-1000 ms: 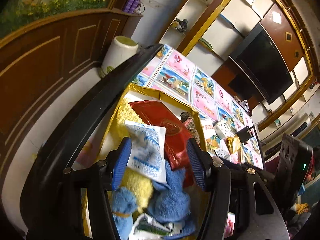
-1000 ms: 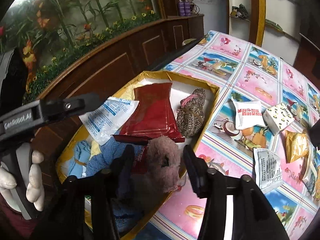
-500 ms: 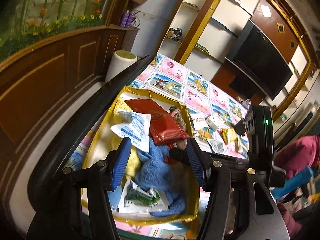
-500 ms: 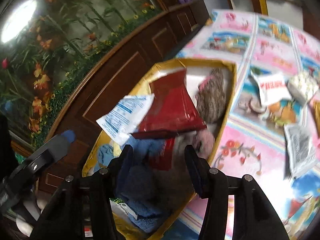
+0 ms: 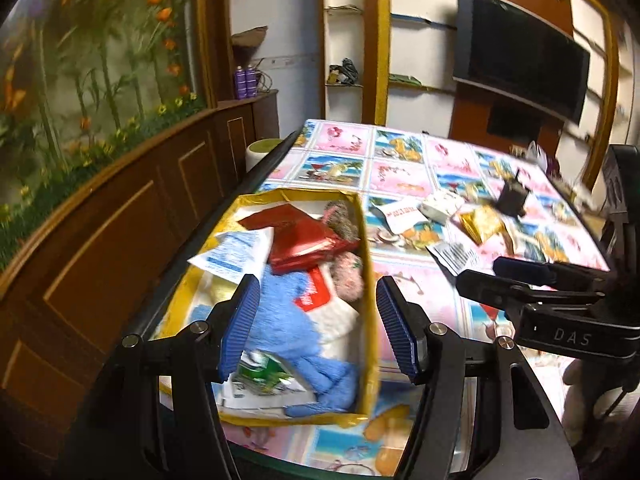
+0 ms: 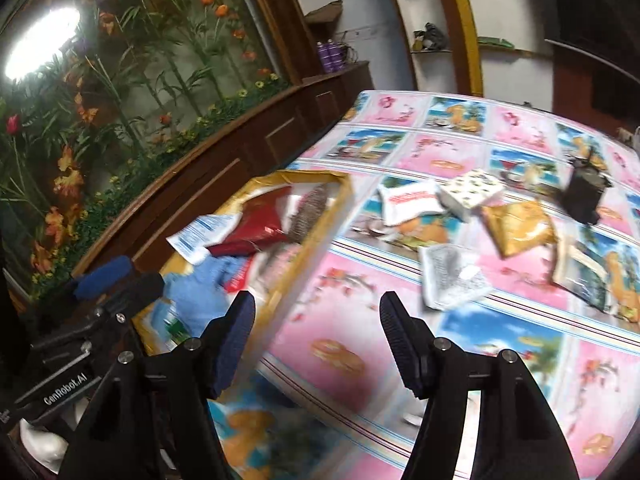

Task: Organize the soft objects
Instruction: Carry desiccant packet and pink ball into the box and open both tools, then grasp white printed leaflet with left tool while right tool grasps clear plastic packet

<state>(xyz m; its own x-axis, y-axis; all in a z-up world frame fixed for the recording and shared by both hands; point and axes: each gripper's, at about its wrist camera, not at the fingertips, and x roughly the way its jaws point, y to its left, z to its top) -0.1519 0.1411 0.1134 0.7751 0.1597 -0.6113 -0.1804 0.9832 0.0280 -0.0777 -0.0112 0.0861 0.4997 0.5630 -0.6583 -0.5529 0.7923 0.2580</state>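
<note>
A yellow box (image 5: pixel 366 240) stands at the table's left edge and also shows in the right wrist view (image 6: pixel 340 196). It holds a red packet (image 5: pixel 304 240), a blue cloth (image 5: pixel 288 320), a pink fuzzy ball (image 5: pixel 350 280), a knitted brown item (image 5: pixel 340 220) and a white-blue sachet (image 5: pixel 232 256). My left gripper (image 5: pixel 316 328) is open and empty above the box's near end. My right gripper (image 6: pixel 318 336) is open and empty over the tablecloth right of the box.
Loose packets lie on the patterned tablecloth (image 6: pixel 352 340): a white-red pouch (image 6: pixel 408 200), a white patterned box (image 6: pixel 472 192), a gold packet (image 6: pixel 520 228), a grey-white sachet (image 6: pixel 452 276). A black object (image 6: pixel 584 196) stands farther right. A wood-panelled wall (image 5: pixel 120 220) runs along the left.
The pink fuzzy ball has left my right gripper and lies in the box. Both grippers have pulled back from the box; the right one has swung out over the tablecloth.
</note>
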